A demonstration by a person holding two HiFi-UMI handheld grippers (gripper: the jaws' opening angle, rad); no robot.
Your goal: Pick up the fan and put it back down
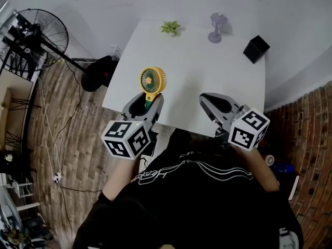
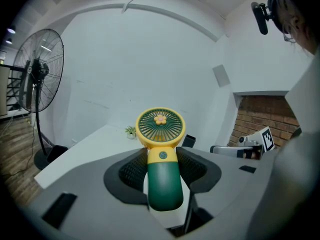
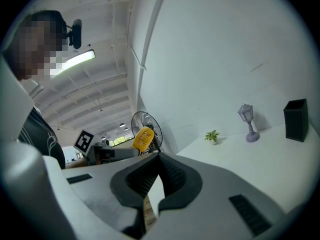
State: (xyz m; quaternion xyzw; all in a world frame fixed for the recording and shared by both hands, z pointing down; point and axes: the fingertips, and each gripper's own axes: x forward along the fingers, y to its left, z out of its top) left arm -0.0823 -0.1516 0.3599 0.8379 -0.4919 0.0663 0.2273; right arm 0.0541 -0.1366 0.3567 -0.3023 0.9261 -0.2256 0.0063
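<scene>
While the fingers (image 2: 131, 170) of the left gripper (image 2: 161, 156), half open, clamp the handheld fan (image 2: 160, 126) by its green handle (image 2: 163, 184) above the tabletop (image 1: 207, 66), with the right gripper (image 3: 159, 160) closed and empty, lowering it upright seems the next move.

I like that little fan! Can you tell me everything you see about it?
The fan is small and plastic-looking: a round yellow head with a green grille and orange flower centre, on a dark green handle. It is upright, its handle pinched between the left gripper's pads, by the white table's near edge.
</scene>
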